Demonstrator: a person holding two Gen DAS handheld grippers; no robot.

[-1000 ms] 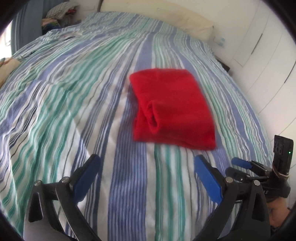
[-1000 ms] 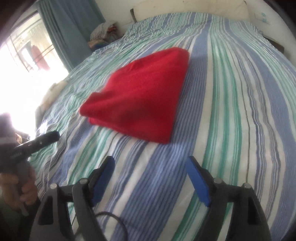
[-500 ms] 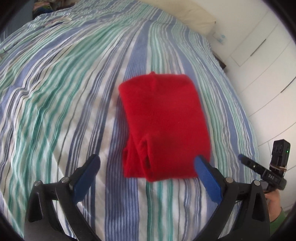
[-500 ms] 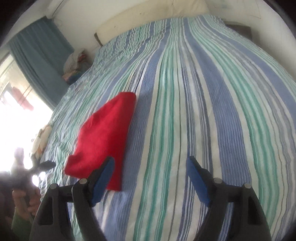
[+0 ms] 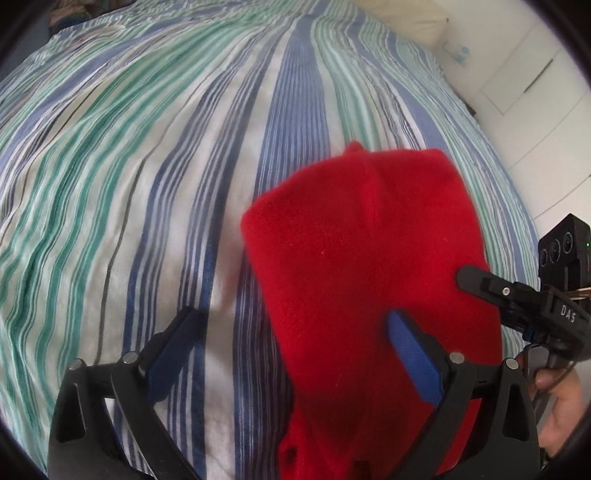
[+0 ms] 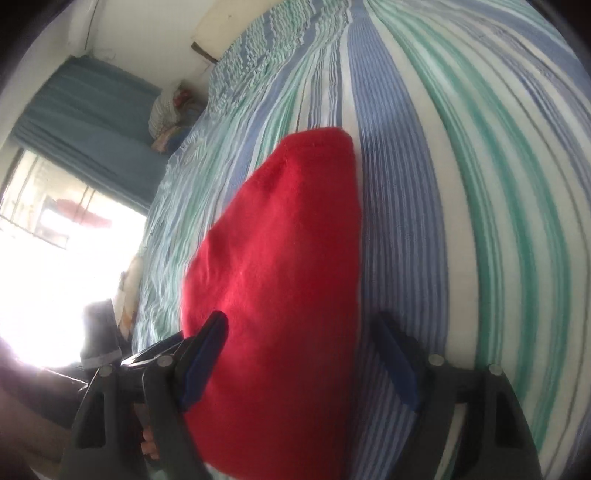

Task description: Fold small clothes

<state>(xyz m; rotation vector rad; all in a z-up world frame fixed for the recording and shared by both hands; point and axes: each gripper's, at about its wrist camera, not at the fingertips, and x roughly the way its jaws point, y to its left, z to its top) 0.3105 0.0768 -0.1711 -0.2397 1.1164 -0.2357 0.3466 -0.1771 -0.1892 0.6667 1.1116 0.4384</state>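
Daylight pours in from the window (image 6: pixel 55 266), totally blown out white on the right wrist view's left side. Both views bend hard toward black rims. Soft shadows sit under the red cloth (image 5: pixel 369 266) on the bed (image 5: pixel 147 166), slight blur throughout.

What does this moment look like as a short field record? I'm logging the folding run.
garment: red folded cloth, lying on the bed
surface: striped bedsheet, blue, green and white
left hand-held gripper: open, one finger over the cloth, one over the sheet
right hand-held gripper: open, straddling the cloth's near end
grasp: none visible yet
background: pillow, teal curtain
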